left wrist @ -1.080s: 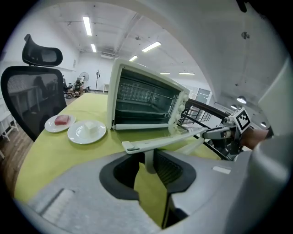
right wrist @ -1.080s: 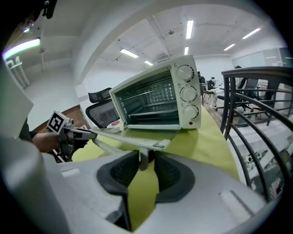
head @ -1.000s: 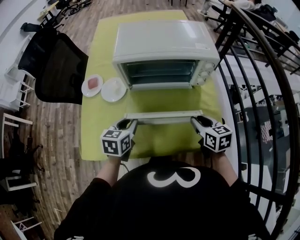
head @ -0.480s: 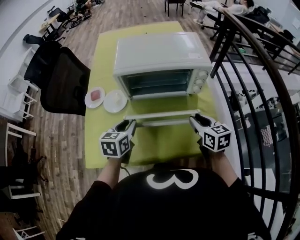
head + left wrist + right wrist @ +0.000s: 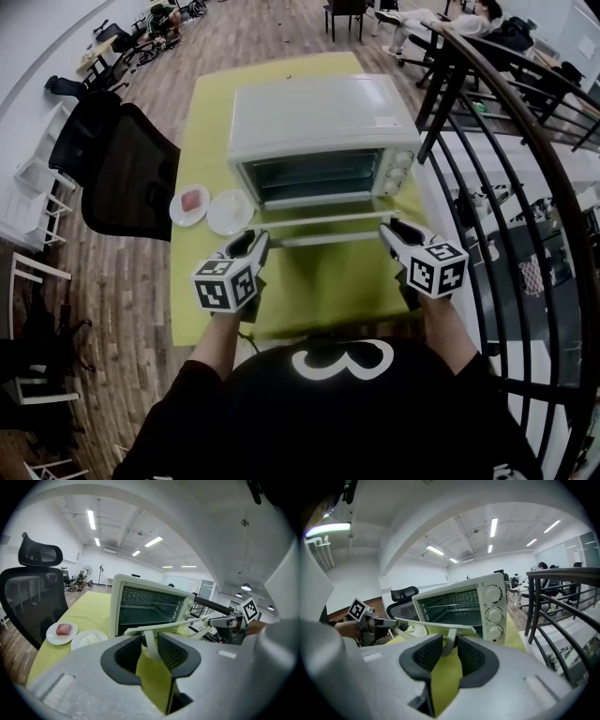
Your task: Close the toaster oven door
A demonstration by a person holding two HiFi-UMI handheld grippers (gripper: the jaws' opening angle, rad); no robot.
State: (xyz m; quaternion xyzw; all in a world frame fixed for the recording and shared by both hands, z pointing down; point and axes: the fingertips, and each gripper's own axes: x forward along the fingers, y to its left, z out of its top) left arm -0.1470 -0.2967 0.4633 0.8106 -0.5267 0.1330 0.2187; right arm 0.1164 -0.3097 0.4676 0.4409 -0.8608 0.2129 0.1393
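1. Head view: toaster oven (image 5: pixel 323 117) is sitting on the yellow-green cloth (image 5: pixel 319 286) covering the table, front facing me. Door (image 5: pixel 319 220) is hanging partway open, not flat and not shut, cavity showing behind it. I'm holding the door handle (image 5: pixel 328 239) at both ends: left gripper (image 5: pixel 255 242) on the L end, right gripper (image 5: pixel 389 232) on the R end. Two plates are lying left of the oven: pink-food plate (image 5: pixel 190 204) and white-food plate (image 5: pixel 230 211), just beside each other. Black office chair (image 5: pixel 127 169) is standing off the table's L side, black railing (image 5: pixel 525 187) is curving along the R.
2. Left gripper view: my jaws are standing roughly half apart, closing round the handle's L end post, pads hugging it on both sides. Door edge is running up and to the R from there, across the oven front. Both plates are showing low L.
3. Right gripper view: same on this side, jaws roughly half apart, clamping the handle's R end post. Oven knobs (image 5: pixel 493 613) are sitting just beyond the jaws, stacked in a column.
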